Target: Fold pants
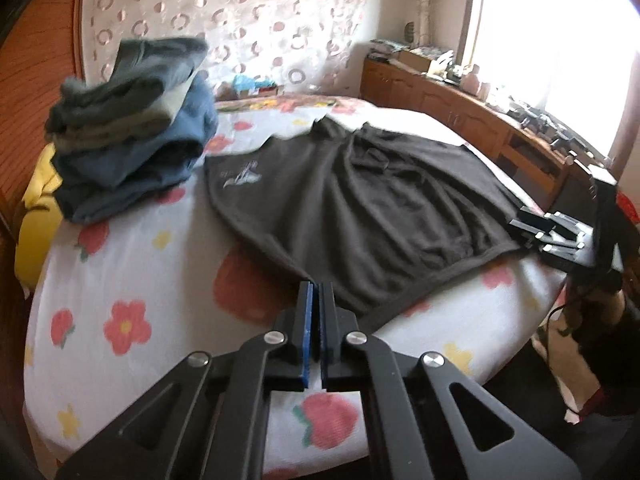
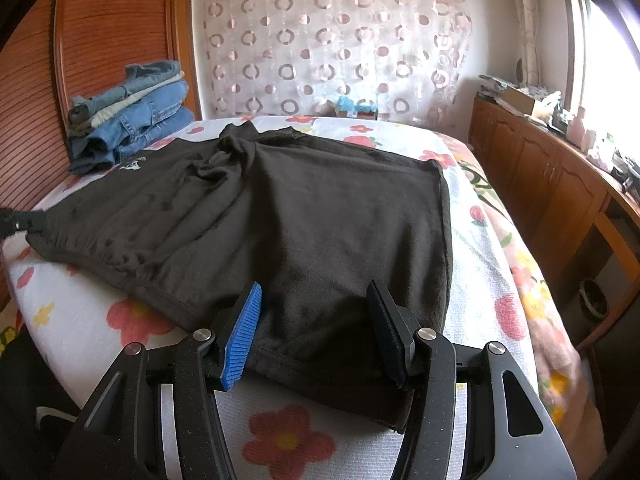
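Observation:
Dark brown pants (image 1: pixel 360 208) (image 2: pixel 300 220) lie spread flat on the flowered bed sheet (image 1: pixel 120 280). A small white logo shows near their far left edge. My left gripper (image 1: pixel 316 290) is shut, its blue pads pressed together at the pants' near hem. In the right wrist view the left gripper (image 2: pixel 12 218) sits at the far left with a corner of the fabric drawn up to it. My right gripper (image 2: pixel 314 286) stands open and low over the pants' other end. Cloth lies flat between its blue and black pads, untouched by them. The right gripper (image 1: pixel 548 232) also shows at the pants' right edge.
A stack of folded jeans (image 1: pixel 128 140) (image 2: pixel 132 120) sits at the bed's far left, by a wooden headboard (image 2: pixel 100 40). A cluttered wooden cabinet (image 2: pixel 540 184) runs along the right under a bright window. The bed's rounded front edge is close below both grippers.

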{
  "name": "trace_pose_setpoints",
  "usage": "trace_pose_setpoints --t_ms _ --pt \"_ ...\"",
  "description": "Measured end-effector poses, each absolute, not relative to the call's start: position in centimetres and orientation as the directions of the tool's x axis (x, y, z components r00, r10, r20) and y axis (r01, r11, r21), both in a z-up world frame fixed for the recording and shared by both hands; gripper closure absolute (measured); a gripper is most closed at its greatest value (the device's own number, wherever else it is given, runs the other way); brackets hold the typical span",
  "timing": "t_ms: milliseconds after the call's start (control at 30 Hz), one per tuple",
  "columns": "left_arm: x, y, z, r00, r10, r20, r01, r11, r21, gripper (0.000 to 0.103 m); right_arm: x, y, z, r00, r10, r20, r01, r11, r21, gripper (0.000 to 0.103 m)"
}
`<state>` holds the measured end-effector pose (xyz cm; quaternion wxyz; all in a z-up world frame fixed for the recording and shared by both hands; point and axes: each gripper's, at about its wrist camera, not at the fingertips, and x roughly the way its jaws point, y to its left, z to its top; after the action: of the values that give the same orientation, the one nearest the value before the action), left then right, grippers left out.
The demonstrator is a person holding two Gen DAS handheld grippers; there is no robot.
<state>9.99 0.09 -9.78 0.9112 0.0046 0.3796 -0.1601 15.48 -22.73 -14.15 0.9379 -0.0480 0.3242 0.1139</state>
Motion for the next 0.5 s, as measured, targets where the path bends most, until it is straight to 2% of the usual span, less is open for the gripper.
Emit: trace_pose_setpoints --t_ms 500 --pt "12.8 -7.1 -5.3 0.638 -0.384 -0.667 0.438 0.894 -0.096 0.103 14.7 -24.7 -13.0 0.723 0.235 -0.65 -0.26 0.964 0.06 0.047"
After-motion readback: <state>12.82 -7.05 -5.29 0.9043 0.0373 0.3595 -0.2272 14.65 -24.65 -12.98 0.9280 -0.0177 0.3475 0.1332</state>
